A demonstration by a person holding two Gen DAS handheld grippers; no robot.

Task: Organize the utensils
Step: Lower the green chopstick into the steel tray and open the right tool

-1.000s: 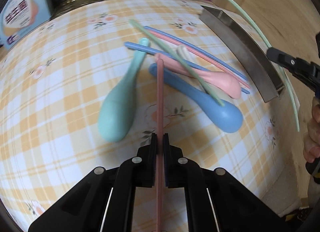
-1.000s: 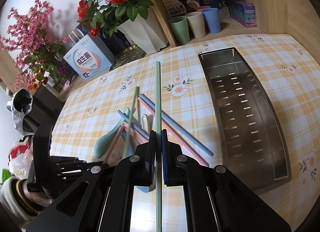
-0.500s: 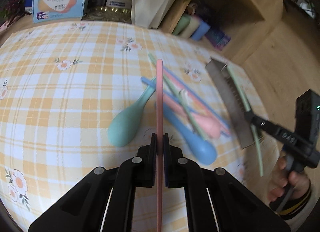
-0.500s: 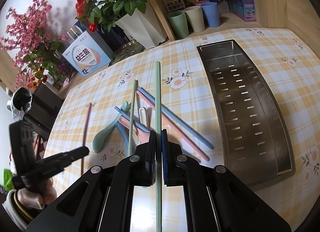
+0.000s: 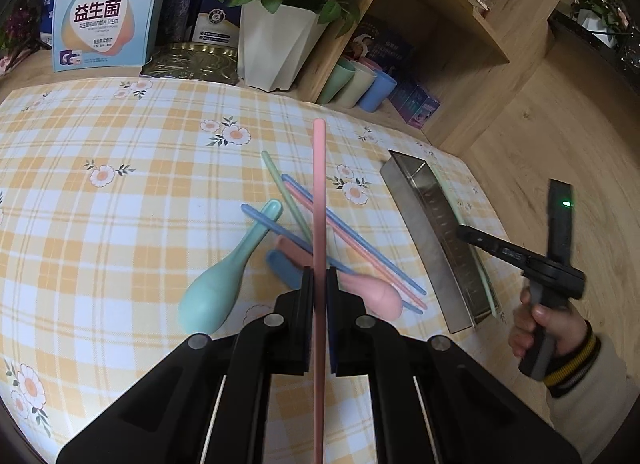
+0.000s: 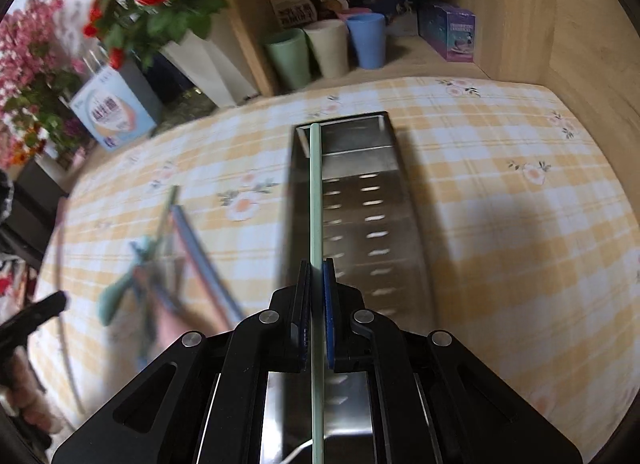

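Note:
My left gripper point(image 5: 319, 278) is shut on a pink chopstick point(image 5: 319, 200), held above the pile on the checked tablecloth. The pile holds a green spoon point(image 5: 224, 284), a pink spoon point(image 5: 368, 292), a blue spoon point(image 5: 284, 266), and green, blue and pink chopsticks point(image 5: 360, 244). My right gripper point(image 6: 316, 270) is shut on a green chopstick point(image 6: 316, 192), which runs lengthwise over the left side of the steel perforated tray point(image 6: 372, 200). In the left wrist view the right gripper point(image 5: 492, 244) hangs over the tray point(image 5: 424, 240) at the right.
At the back stand a white pot of red roses point(image 5: 276, 48), a blue-white box point(image 5: 104, 20), three cups point(image 6: 326, 48) and a purple box point(image 6: 452, 36) in a wooden shelf. A wooden wall point(image 6: 580, 44) closes the right side beyond the tray.
The right gripper swung right with the green chopstick, from over the pile to over the tray. The left gripper rose and tipped up with the pink chopstick.

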